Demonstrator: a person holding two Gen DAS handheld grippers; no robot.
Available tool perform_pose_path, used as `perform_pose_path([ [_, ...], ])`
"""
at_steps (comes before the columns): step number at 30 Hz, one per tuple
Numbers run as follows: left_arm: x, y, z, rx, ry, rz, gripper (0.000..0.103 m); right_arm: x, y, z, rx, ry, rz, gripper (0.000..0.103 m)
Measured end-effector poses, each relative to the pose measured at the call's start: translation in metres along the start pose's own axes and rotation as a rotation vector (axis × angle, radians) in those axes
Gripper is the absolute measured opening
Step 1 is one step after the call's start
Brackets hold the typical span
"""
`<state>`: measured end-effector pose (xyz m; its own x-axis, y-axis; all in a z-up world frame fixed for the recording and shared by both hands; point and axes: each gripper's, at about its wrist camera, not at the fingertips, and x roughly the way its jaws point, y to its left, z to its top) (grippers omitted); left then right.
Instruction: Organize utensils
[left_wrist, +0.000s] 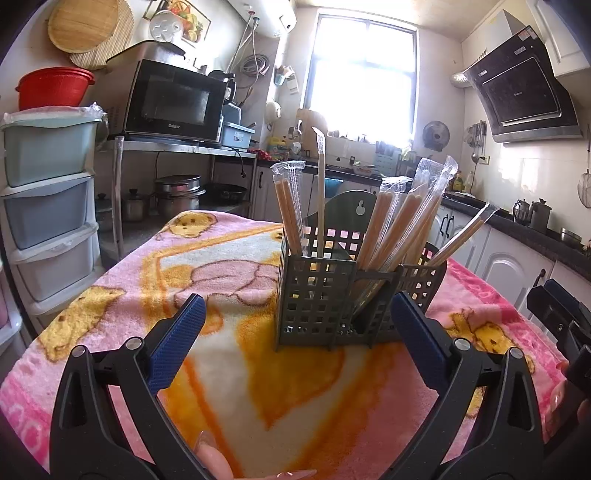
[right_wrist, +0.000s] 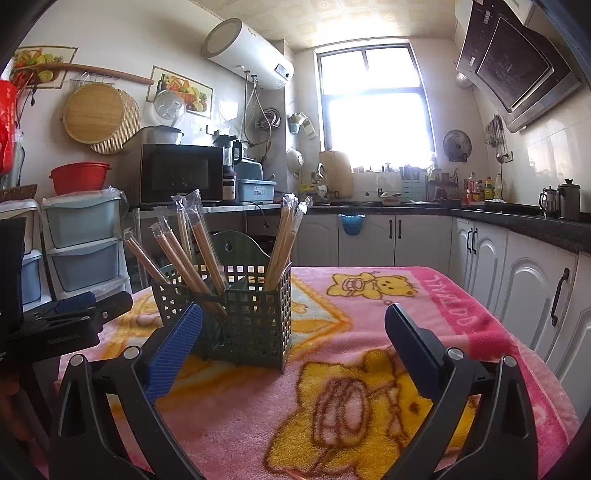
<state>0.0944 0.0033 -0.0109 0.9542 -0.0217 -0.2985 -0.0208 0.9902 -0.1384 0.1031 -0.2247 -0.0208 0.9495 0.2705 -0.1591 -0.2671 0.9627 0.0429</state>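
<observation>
A grey-green lattice utensil caddy (left_wrist: 317, 295) (right_wrist: 255, 317) stands upright on the pink cartoon blanket (left_wrist: 229, 373) (right_wrist: 369, 398). Several pairs of wooden chopsticks in clear wrappers (left_wrist: 399, 225) (right_wrist: 199, 240) lean out of its compartments. My left gripper (left_wrist: 297, 317) is open just in front of the caddy, with nothing between its blue-padded fingers. My right gripper (right_wrist: 293, 325) is open too, nearer than the caddy and to its right, holding nothing. The right gripper (left_wrist: 565, 325) shows at the right edge of the left wrist view; the left gripper (right_wrist: 74, 314) shows at the left edge of the right wrist view.
Stacked plastic drawers (left_wrist: 48, 206) (right_wrist: 81, 240) with a red bowl (left_wrist: 53, 86) on top stand left of the table. A microwave (left_wrist: 173, 101) sits on a metal rack behind. White cabinets and a dark counter (right_wrist: 517, 225) run along the right. Fingertips (left_wrist: 218, 461) show at the bottom.
</observation>
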Motion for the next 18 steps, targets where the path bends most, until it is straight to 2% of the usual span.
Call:
perform_pose_path([
  [18,0.0003,-0.0002,-0.0020,0.003,0.001,-0.008,0.093,-0.0023,-0.0016,-0.0007,0.003,0.003,-0.003,0.096],
])
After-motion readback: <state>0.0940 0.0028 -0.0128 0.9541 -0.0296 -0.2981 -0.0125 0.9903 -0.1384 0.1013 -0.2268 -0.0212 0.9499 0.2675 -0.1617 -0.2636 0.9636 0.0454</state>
